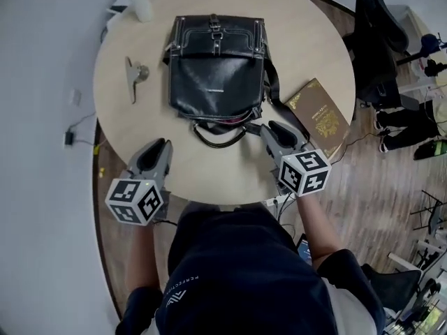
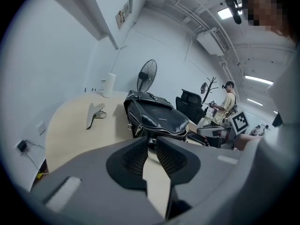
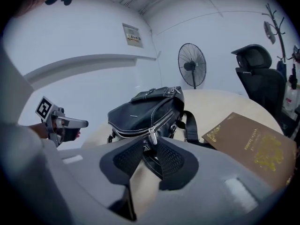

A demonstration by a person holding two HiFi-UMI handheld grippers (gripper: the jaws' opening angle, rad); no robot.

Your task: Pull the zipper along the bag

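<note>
Head view, left gripper point(image 1: 159, 146): is hovering over the near left rim of the table point(image 1: 314, 54), pointing up and right toward the bag, clearly apart from it.
Left gripper view, jaws: are standing only narrowly apart, with bare tabletop showing through the slit and nothing between the pads.
Right gripper point(image 1: 269, 128): is sitting just beside the bag's near right corner, the closer of the two by a clear margin.
Right gripper view, jaws: are standing moderately apart and gripping nothing; the carry handle point(image 3: 152, 162) is showing through the gap just ahead.
Zipper pull point(image 3: 151, 136): is hanging straight ahead of the right jaws, just past their tips, at the near mouth of the bag.
Zipper point(image 1: 222, 122): is running crosswise along the bag's near end, left to right as the person is facing it, so the pull is likely travelling sideways and not away.
Black bag point(image 1: 216, 65): is lying flat mid-table, flap end far, open mouth toward the person.
Judgement: the right gripper is looking best placed for the pull, the left for bracing the bag's near left corner.
Brown book point(image 1: 323, 116): is lying right of the bag, beyond the right gripper.
</note>
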